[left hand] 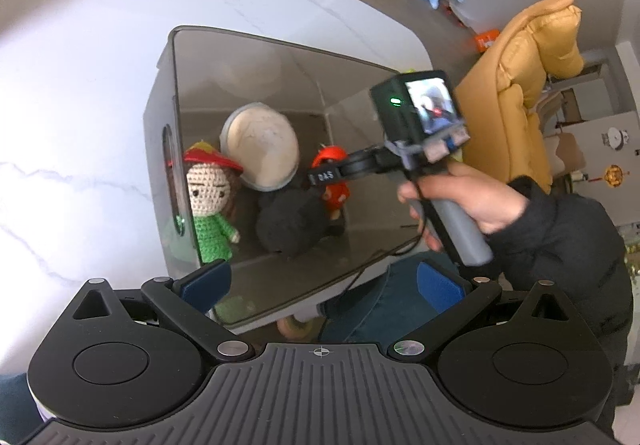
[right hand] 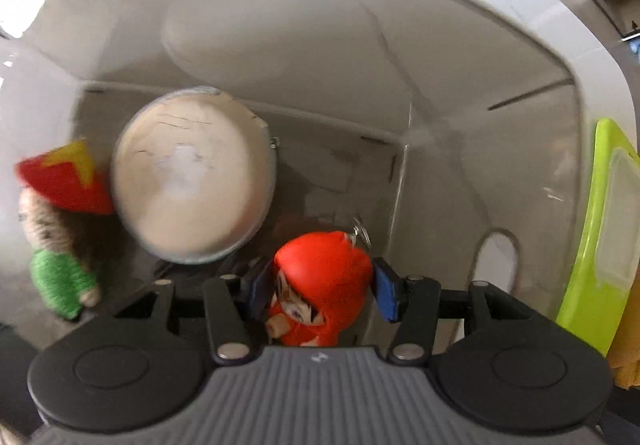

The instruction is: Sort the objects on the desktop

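Blue-padded fingers (left hand: 206,279) of the left gripper (left hand: 324,281) stand wide apart with nothing between them. Ahead of the fingertips sits a grey translucent plastic storage bin (left hand: 280,45) on a white marble-patterned tabletop (left hand: 80,85). Inside the bin, ahead of the left finger, a crocheted doll with a red hat and green body (left hand: 208,201) leans against the near wall. Just beyond it lies a round cream-coloured lid with a grey rim (left hand: 262,145). Between the two fingers' lines of reach rests a dark fuzzy lump (left hand: 290,225), its nature unclear. Ahead of the right finger, the right gripper (left hand: 320,177) reaches into the bin, held by the person's right hand (left hand: 464,201), with a small red figurine (left hand: 334,181) at its tip. A yellow padded chair (left hand: 520,93) stands beyond that hand.

From the right wrist view, the picture is blurred. Right gripper (right hand: 320,285) fingers (right hand: 386,293) sit on either side of the red figurine (right hand: 324,281), the blue pads close against its flanks; firm contact cannot be confirmed. Ahead and left of the fingertips lies the cream lid (right hand: 192,177), and further left the crocheted doll (right hand: 60,225). Bin wall (right hand: 440,65) rises beyond. A lime-green plastic item (right hand: 592,225) stands outside the bin, right of the right finger.
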Demonstrator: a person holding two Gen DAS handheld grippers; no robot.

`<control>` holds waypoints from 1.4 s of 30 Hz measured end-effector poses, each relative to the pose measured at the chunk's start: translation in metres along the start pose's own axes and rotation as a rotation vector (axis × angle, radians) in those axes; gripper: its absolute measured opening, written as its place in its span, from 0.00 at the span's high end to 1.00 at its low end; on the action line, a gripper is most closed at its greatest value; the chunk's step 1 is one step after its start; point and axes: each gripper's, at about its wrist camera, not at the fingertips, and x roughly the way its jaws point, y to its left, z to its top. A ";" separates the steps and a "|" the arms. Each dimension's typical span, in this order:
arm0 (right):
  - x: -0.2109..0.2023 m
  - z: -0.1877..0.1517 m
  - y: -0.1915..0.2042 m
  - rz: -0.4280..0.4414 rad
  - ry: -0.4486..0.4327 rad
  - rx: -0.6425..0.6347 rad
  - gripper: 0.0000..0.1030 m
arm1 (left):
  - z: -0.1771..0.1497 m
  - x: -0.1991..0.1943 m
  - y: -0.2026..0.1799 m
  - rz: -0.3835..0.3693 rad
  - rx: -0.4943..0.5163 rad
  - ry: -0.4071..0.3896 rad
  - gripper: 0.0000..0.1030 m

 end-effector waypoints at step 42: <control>-0.095 -0.029 0.017 0.190 -0.485 -0.369 0.64 | 0.004 -0.004 0.009 -0.001 -0.044 -0.012 0.00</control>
